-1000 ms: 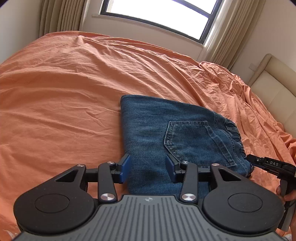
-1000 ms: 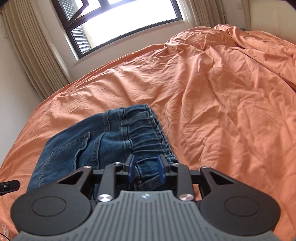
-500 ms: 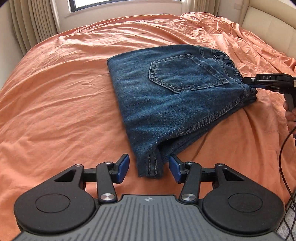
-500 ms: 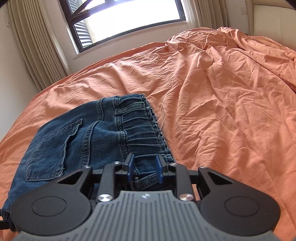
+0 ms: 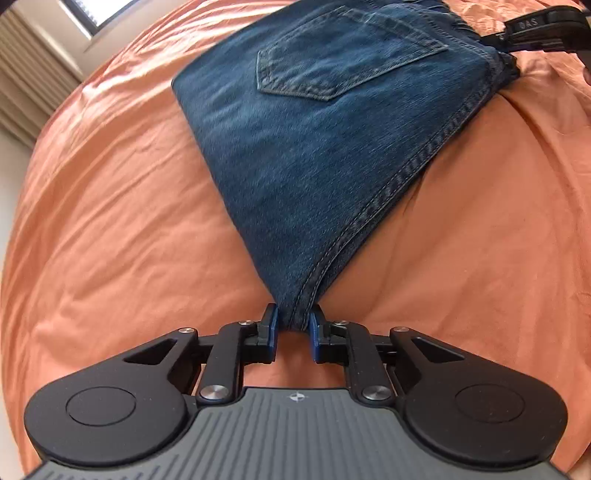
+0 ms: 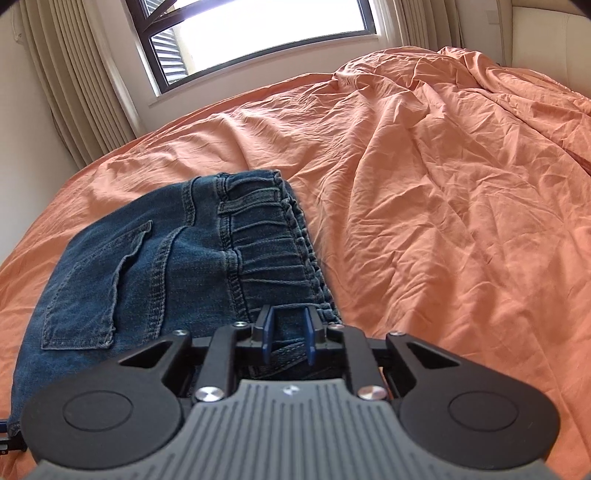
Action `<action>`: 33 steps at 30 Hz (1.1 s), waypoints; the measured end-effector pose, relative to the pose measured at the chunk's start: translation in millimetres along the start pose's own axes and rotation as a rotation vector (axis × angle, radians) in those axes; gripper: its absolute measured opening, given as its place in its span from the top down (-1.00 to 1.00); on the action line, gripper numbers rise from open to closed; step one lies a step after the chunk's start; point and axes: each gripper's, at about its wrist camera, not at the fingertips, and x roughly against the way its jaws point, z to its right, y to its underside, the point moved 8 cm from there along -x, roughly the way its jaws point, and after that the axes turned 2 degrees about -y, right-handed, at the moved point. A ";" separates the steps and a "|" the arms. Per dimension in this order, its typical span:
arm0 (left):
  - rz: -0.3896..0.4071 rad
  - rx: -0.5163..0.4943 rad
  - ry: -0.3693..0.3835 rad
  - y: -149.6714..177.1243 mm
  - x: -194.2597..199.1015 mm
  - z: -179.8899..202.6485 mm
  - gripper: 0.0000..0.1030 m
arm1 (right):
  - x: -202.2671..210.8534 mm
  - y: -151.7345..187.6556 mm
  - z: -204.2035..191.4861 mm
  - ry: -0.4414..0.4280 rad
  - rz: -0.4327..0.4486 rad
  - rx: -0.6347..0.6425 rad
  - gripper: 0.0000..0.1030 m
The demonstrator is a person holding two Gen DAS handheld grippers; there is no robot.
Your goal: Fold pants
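Folded blue denim pants point(image 5: 325, 122) lie on the orange bed sheet point(image 5: 110, 229), back pocket up. My left gripper point(image 5: 293, 323) is shut on the near folded corner of the pants and pulls it taut. My right gripper point(image 6: 288, 332) is shut on the elastic waistband end of the pants point(image 6: 155, 266). The right gripper also shows in the left wrist view point(image 5: 535, 27) at the top right, at the waistband corner.
The orange sheet point(image 6: 443, 184) is wrinkled and bunched toward the far right. A window point(image 6: 258, 33) with beige curtains point(image 6: 74, 74) stands behind the bed. A cream headboard point(image 6: 546, 33) is at the far right.
My left gripper has closed on the near corner of the pants, which was between open jaws half a second ago. The right gripper has kept its hold on the waistband.
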 end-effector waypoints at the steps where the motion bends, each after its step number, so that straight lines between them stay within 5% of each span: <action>1: 0.001 0.033 0.011 2.7 -2.2 -2.5 0.68 | -1.4 0.3 0.2 0.000 0.003 0.005 0.79; 9: -0.012 0.124 0.096 13.9 26.9 -14.7 0.63 | 14.1 -5.9 8.4 -0.044 0.038 -0.083 0.78; 10: 0.001 0.147 0.114 15.3 33.6 -17.5 0.62 | 22.0 -7.8 11.2 -0.065 0.053 -0.124 0.71; 13: 0.064 0.273 0.227 9.4 58.3 -27.1 0.38 | 47.0 -9.1 22.1 -0.157 0.084 -0.256 0.08; 15: 0.126 0.366 0.288 1.5 71.9 -37.3 0.13 | 53.6 -8.3 31.7 -0.217 0.076 -0.347 -0.01; 18: 0.207 0.525 0.346 -17.3 80.1 -57.4 0.01 | 49.5 -3.1 46.3 -0.288 0.041 -0.514 -0.23; 25: 0.267 0.909 0.526 -47.1 33.5 -99.3 -0.20 | 29.9 9.7 54.2 -0.310 -0.044 -0.619 -0.40; 33: 0.221 1.119 0.626 -53.5 -30.9 -111.6 -0.27 | 2.6 10.2 60.2 -0.316 -0.074 -0.622 -0.39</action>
